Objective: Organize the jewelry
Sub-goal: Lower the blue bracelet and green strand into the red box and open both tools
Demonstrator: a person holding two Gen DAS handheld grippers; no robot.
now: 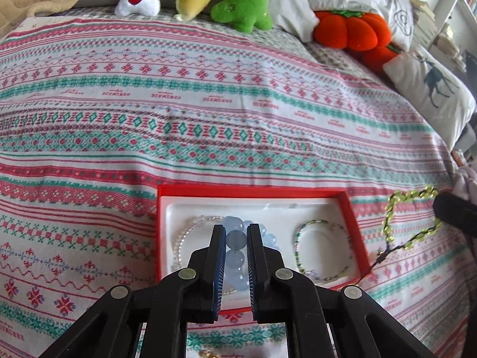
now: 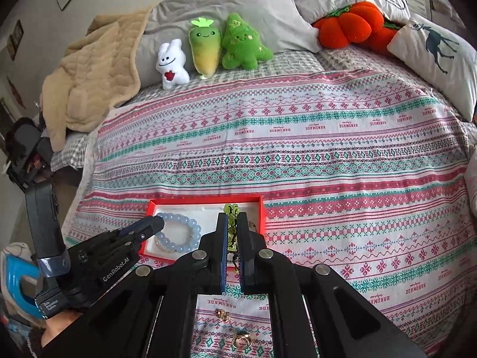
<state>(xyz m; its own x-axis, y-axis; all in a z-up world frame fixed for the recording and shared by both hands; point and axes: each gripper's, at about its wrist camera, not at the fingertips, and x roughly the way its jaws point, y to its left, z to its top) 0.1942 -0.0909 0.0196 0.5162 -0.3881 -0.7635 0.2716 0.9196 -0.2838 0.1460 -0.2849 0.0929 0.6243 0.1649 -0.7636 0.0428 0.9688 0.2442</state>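
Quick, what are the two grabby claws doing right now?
Left gripper: closed on the blue bead bracelet over the red tray.
Right gripper: closed on the green bead bracelet.

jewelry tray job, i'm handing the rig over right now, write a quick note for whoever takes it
Left claw: shut on the blue bead bracelet, at or just above the red tray; contact with the liner is unclear.
Right claw: shut on the green bead bracelet, carried near the tray's right side.
Done: a clear bead bracelet and a thin green bracelet already lie in the tray.
Left: release blue, set green inside, then fetch the small gold pieces on the bedspread near you.
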